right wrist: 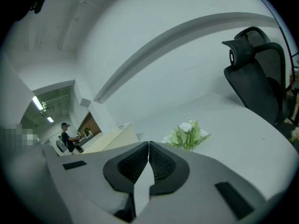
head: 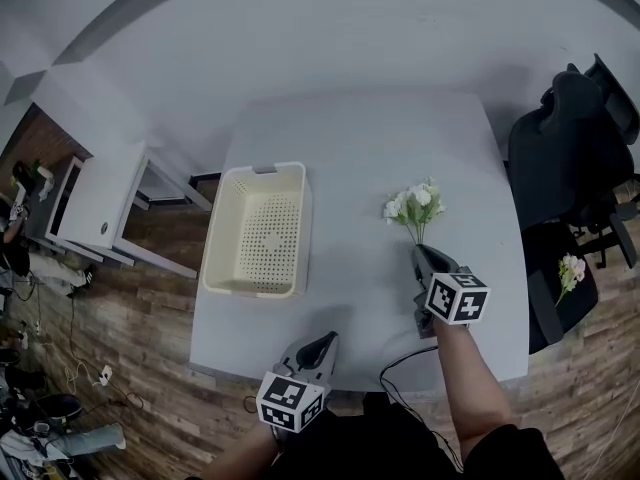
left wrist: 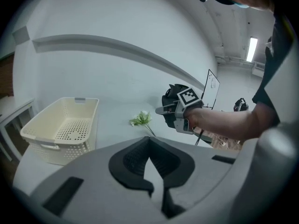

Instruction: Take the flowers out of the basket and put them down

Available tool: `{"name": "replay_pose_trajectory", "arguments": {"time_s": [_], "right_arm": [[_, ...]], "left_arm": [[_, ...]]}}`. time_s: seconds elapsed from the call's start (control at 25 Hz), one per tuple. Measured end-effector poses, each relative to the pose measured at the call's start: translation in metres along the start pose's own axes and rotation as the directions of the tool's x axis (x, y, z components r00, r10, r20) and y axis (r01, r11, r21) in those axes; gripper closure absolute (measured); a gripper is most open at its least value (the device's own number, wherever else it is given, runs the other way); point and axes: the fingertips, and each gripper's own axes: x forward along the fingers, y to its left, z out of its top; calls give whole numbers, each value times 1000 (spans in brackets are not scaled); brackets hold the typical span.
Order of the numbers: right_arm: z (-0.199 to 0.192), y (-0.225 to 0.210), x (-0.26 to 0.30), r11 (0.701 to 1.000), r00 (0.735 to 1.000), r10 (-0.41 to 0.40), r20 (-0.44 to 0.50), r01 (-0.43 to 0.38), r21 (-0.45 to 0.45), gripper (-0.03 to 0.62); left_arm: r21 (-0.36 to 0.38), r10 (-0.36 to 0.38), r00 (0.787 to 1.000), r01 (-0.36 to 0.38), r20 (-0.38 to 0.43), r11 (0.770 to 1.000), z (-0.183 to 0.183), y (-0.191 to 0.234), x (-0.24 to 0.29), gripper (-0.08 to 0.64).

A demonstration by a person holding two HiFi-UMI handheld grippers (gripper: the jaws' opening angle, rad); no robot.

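Now, flowers (head: 415,204): white bunch lying on the counter (head: 360,138), right of centre, stems pointing toward the near edge, outside the basket.
Basket (head: 228,218): cream plastic with a perforated floor, on the counter's left part, close to its left edge.
Right claw (head: 418,250): clenched, nothing between the jaws, tip just beside the stem ends.
Left claw (head: 325,338): clenched on nothing, at the counter's near edge.
Markings: square black-and-white markers on each claw's cube.
Open room: bare counter between basket and flowers, and across the far half.
Right edge: black office chair (head: 565,138) stands beside it.
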Motion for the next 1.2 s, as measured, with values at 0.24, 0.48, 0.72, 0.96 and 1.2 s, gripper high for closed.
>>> {"name": "replay_pose_trajectory", "arguments": {"time_s": [0.24, 0.48, 0.72, 0.96, 1.2], "right_arm": [[-3, 80, -33, 991, 990, 130, 47, -129, -30, 568], [-31, 164, -61, 979, 980, 191, 49, -187, -79, 569], [-64, 231, -83, 978, 979, 194, 62, -189, -86, 569], [-96, 284, -99, 982, 982, 172, 73, -165, -94, 569], [-128, 323, -111, 986, 986, 133, 99, -121, -119, 569]], "left_arm": [[7, -15, 998, 15, 56, 1000, 11, 12, -29, 554], [25, -65, 995, 64, 77, 998, 8, 32, -68, 554], [53, -127, 988, 123, 83, 991, -2, 51, -105, 554], [48, -176, 981, 172, 85, 984, -15, 67, -139, 554], [77, -226, 970, 220, 85, 972, -28, 74, -169, 554]]}}
